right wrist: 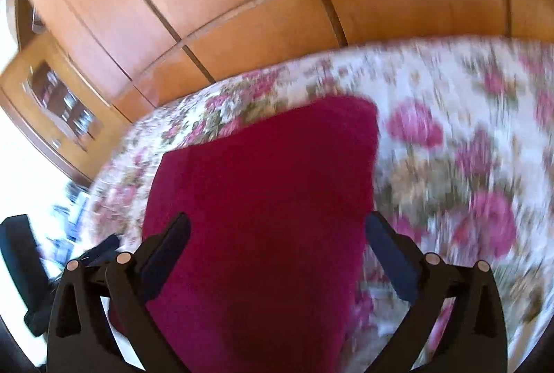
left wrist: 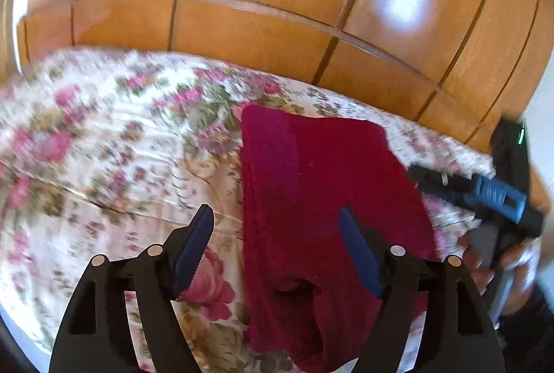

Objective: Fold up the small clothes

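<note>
I see the red garment lying on the floral bed, in front of the wooden wardrobe. My left gripper has its fingers spread wide: the left one is over bare bedspread, the right one over the cloth, holding nothing. My right gripper is also wide, the garment filling the gap between its fingers (both views are blurred).

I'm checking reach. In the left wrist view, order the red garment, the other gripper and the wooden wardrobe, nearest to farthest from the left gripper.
1. red garment, under and just ahead of the left gripper.
2. right gripper, off right.
3. wooden wardrobe, behind the bed.
</note>
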`<action>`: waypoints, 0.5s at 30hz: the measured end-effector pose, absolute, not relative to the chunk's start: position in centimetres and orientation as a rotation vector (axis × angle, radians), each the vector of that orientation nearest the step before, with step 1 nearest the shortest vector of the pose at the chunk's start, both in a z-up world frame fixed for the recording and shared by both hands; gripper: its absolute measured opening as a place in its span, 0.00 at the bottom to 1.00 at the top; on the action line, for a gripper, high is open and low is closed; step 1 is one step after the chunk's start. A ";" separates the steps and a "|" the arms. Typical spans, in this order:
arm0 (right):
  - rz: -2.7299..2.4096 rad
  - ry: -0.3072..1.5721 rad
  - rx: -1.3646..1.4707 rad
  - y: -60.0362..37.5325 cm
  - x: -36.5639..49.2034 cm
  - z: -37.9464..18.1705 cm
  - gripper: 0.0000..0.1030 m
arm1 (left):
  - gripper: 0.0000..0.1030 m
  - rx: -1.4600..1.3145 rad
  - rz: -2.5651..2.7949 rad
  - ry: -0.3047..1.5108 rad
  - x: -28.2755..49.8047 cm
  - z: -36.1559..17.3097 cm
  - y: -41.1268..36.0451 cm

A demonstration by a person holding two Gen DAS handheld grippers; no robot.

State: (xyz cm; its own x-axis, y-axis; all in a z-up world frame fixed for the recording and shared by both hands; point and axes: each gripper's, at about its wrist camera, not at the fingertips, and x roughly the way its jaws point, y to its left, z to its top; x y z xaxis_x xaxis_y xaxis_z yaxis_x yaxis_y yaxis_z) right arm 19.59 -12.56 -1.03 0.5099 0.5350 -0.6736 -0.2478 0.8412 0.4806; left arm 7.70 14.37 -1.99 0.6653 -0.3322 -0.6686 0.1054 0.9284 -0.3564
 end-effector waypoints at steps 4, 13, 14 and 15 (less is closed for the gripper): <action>0.537 0.991 0.487 -14.7 18.8 -3.7 0.98 | 0.72 -0.434 -0.375 0.880 9.5 -4.0 15.5; 0.647 1.031 0.525 -12.4 19.4 -5.8 0.68 | 0.57 -0.703 -0.544 0.989 12.3 -10.0 16.0; 0.649 1.028 0.522 -12.3 19.5 -5.8 0.60 | 0.50 -0.726 -0.570 0.979 12.4 -10.2 16.1; 0.653 1.022 0.515 -12.2 19.5 -5.6 0.56 | 0.46 -0.739 -0.591 0.973 12.4 -10.1 16.1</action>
State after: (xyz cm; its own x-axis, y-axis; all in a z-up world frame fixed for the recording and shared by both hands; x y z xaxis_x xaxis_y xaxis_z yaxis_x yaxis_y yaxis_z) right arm 19.47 -12.23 -5.62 0.3654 0.7070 -0.6055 -0.2527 0.7014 0.6665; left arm 12.41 16.05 -10.10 0.4456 -0.7335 -0.5134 0.1183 0.6166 -0.7783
